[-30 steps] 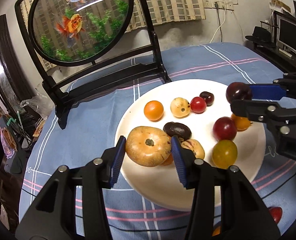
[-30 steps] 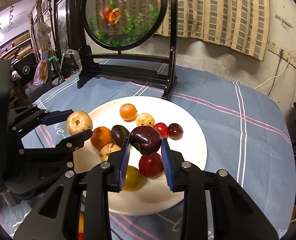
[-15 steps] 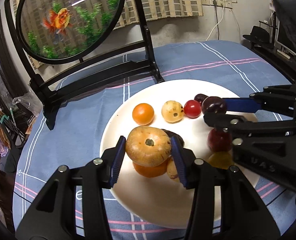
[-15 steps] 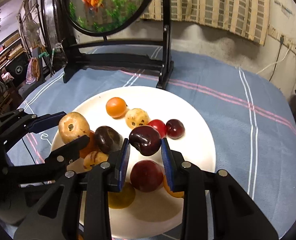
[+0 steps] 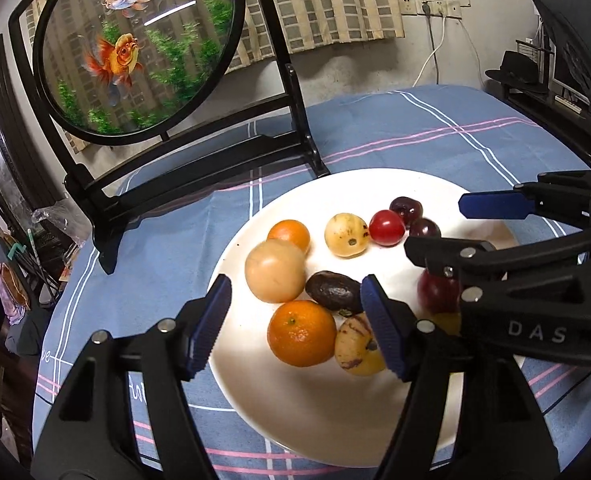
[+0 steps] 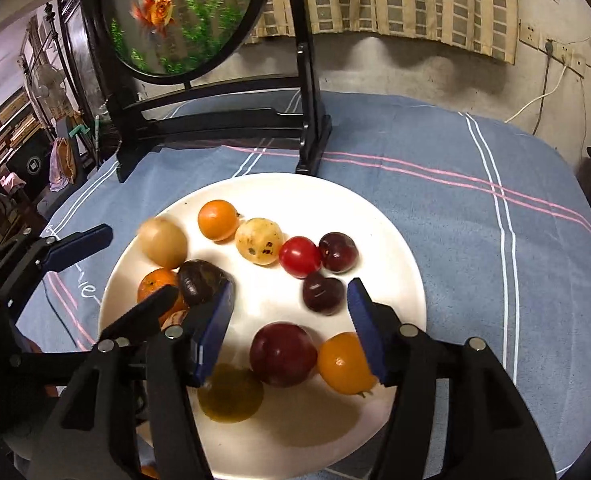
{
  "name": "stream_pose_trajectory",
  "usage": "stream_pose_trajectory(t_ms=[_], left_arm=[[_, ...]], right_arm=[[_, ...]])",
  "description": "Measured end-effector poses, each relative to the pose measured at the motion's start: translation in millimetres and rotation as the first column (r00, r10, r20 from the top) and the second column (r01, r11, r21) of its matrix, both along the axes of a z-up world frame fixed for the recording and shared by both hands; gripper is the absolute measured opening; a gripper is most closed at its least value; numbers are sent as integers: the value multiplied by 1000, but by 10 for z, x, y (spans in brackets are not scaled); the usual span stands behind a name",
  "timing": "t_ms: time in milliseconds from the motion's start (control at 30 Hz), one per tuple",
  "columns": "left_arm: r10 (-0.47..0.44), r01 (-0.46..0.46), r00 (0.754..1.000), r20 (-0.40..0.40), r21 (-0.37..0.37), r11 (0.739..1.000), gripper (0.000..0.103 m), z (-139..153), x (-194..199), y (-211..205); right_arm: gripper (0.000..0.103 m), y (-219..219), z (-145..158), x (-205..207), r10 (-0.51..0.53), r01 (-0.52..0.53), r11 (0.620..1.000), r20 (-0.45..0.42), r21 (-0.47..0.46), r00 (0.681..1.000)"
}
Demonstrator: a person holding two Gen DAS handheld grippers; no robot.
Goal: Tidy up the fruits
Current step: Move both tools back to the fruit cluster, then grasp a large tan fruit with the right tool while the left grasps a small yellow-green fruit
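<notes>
A white plate [image 5: 327, 400] [image 6: 375, 216] on a blue cloth holds several fruits. My left gripper [image 5: 295, 324] is open and empty over the plate's left side; the tan round fruit [image 5: 274, 276] [image 6: 162, 243] lies on the plate just beyond it, beside an orange [image 5: 301, 333]. My right gripper [image 6: 289, 328] is open and empty; the dark plum [image 6: 322, 292] [image 5: 424, 227] lies on the plate just ahead of its jaws. A large red plum [image 6: 283, 354] and an orange fruit [image 6: 343, 362] lie between its fingers, lower down.
A round fish-picture screen on a black stand [image 5: 135, 48] [image 6: 191, 16] stands behind the plate. The right gripper's body [image 5: 535, 280] crosses the right of the left wrist view. Furniture and clutter surround the table; wall sockets and a cable [image 6: 551, 68] at the back.
Both grippers opened. The tan fruit dropped from the left gripper onto the plate's left side, and the dark plum dropped from the right gripper next to the small red fruits.
</notes>
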State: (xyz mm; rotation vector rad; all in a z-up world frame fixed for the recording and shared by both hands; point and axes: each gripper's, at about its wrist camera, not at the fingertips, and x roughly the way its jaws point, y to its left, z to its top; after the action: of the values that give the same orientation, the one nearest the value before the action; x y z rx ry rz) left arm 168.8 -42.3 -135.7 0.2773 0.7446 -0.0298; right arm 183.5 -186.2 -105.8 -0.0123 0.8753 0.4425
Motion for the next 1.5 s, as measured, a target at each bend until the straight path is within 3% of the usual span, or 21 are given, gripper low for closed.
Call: stream_pose_trajectory(t_ms=[433, 733, 900, 1033, 1200, 1433, 1500], left_arm=[[0, 0, 1000, 14, -6, 1000, 69, 188, -314, -14], [-25, 27, 999, 44, -46, 999, 77, 460, -1100, 197], [-46, 46, 999, 8, -74, 996, 80, 318, -1713, 426], [-58, 50, 996, -64, -113, 992, 80, 18, -2137, 548], [-55, 36, 991, -121, -153, 988, 80, -241, -2387, 672], [-46, 24, 989, -140, -159, 987, 80, -285, -2389, 753], [-52, 29, 988, -144, -159, 987, 80, -290, -2388, 737]], right_arm=[[59, -101, 232, -378, -13, 13, 1000, 20, -3, 1000], [59, -324, 450, -1295, 24, -25, 1000, 72, 13, 997], [59, -404, 270, -2015, 85, -83, 996, 86, -25, 993], [59, -339, -83, -2436, 140, -139, 989, 28, -48, 990], [59, -78, -315, -2535, 170, -171, 983, -21, -61, 985], [59, 319, -392, -2418, 185, -186, 978, -18, -91, 983], [53, 391, -456, -2349, 190, -193, 975, -31, -106, 981]])
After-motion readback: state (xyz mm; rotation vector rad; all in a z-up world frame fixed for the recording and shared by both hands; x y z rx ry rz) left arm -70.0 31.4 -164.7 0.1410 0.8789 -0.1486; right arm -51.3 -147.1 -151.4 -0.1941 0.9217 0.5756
